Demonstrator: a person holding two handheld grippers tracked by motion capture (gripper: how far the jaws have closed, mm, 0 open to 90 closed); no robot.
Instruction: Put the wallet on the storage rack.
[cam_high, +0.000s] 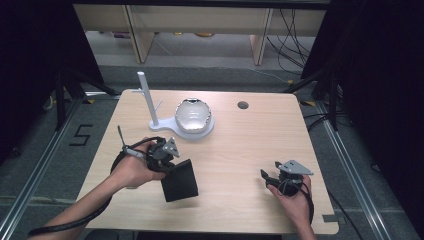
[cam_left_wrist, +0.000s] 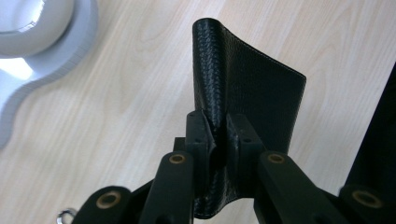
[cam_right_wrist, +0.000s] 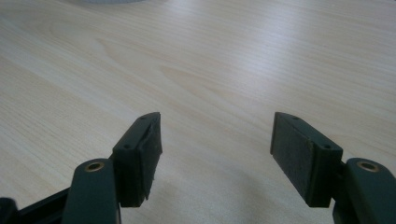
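A black leather wallet (cam_high: 179, 181) hangs over the near left of the wooden table (cam_high: 240, 145), held by one edge. My left gripper (cam_high: 171, 166) is shut on that edge. In the left gripper view the pads pinch the folded leather at my left gripper (cam_left_wrist: 217, 133), and the wallet (cam_left_wrist: 254, 91) stands up beyond the jaws, above the tabletop. My right gripper (cam_high: 270, 169) rests near the table's front right, held in a hand. Its jaws stand wide apart with nothing between them, as my right gripper (cam_right_wrist: 215, 154) shows over bare wood.
A white stand (cam_high: 150, 102) with an upright pole sits at the back left of the table, its base (cam_left_wrist: 51, 56) carrying a shiny silver domed object (cam_high: 194, 115). A round cable hole (cam_high: 243, 105) lies at the back. Black cables trail from both grippers.
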